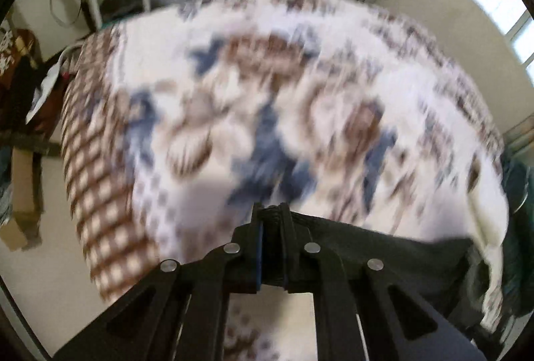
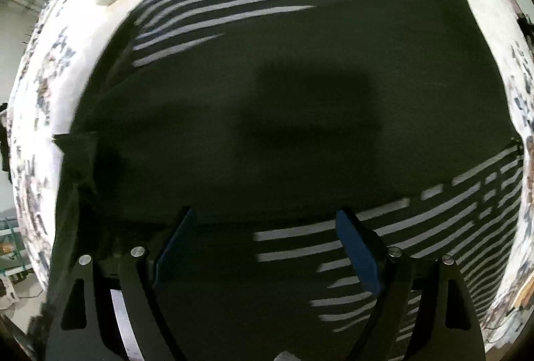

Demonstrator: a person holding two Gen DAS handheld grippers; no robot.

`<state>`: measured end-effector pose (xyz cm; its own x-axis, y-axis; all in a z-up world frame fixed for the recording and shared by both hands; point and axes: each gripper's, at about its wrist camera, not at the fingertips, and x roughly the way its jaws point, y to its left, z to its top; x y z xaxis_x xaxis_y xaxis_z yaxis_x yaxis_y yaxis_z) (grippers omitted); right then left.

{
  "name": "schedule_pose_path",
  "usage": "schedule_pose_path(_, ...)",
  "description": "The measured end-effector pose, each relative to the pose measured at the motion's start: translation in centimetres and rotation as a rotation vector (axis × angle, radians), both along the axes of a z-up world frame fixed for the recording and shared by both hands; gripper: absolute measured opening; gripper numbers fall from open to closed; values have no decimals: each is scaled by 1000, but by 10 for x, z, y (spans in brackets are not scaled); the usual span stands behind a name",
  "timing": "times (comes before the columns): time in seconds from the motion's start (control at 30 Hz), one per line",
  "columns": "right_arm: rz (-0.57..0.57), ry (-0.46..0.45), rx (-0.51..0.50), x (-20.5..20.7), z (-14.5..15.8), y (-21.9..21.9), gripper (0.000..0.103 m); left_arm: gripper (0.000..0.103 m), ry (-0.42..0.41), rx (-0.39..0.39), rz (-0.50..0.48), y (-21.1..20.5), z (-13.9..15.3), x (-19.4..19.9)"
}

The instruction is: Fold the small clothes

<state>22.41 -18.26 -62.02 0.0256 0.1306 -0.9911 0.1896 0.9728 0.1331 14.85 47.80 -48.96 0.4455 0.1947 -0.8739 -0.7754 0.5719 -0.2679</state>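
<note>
Left gripper point(image 1: 272, 211) jaws together, apparently pinching dark garment edge to start a fold | right gripper point(image 2: 263, 221) jaws apart, hovering straight above flat dark sweater with white stripes point(image 2: 267, 100), nothing between pads | patterned white-brown-blue bedspread point(image 1: 233, 94) ahead of left claw: open room; bed edge at its left.

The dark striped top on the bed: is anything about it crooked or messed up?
Nothing looks damaged. The dark striped top lies spread on the patterned bedspread, its white-striped sleeves folded in at slants. The left gripper is shut, seemingly on dark cloth at the top's edge; the right gripper hangs open above it.
</note>
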Motion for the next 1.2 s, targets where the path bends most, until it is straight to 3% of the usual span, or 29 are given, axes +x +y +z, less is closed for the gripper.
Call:
schedule_pose_path(0.1, -3, -18, 32, 1, 7, 12, 87, 6, -44, 39, -3, 34, 13, 28)
schedule_pose_path(0.17, -6, -28, 54, 2, 8, 23, 87, 6, -49, 41, 2, 55, 6, 52)
schedule_pose_path(0.23, -9, -28, 67, 3, 6, 30, 87, 7, -34, 19, 18, 69, -8, 69)
schedule_pose_path(0.33, -19, -21, 88, 9, 1, 36, 87, 10, 27, -83, 36, 88, -35, 91)
schedule_pose_path(0.4, -26, -22, 100, 14, -3, 43, 87, 10, 12, -109, 46, 86, -36, 89)
schedule_pose_path(0.43, -29, -24, 106, 14, -3, 43, 87, 17, 15, -108, 54, 82, -34, 85)
schedule_pose_path(0.47, -34, -22, 115, 20, -5, 46, 87, 32, 24, -112, 56, 78, -31, 81)
schedule_pose_path(0.5, -43, -19, 122, 34, -12, 55, 87, 41, 31, -125, 61, 72, -29, 74)
schedule_pose_path(0.53, -56, -11, 131, 35, -12, 47, 87, 59, 40, -133, 75, 68, -28, 69)
schedule_pose_path(0.57, -66, -4, 138, 42, -14, 46, 87, 64, 56, -144, 94, 59, -26, 61)
schedule_pose_path(0.63, -83, 7, 142, 50, -15, 34, 87, 64, 51, -161, 95, 40, -23, 53)
schedule_pose_path(0.73, -107, 6, 100, 61, -6, -4, 87, 64, 67, -181, 7, -10, -15, 65)
schedule_pose_path(0.93, -162, -31, 34, 96, 10, -80, 87, 64, 92, -336, -390, -153, -31, 178)
schedule_pose_path(1.03, -187, -47, 10, 112, 13, -111, 87, 64, 130, -404, -533, -214, -51, 238)
schedule_pose_path(1.2, -256, -48, 19, 135, 8, -160, 87, 62, 252, -394, -622, -273, -87, 299)
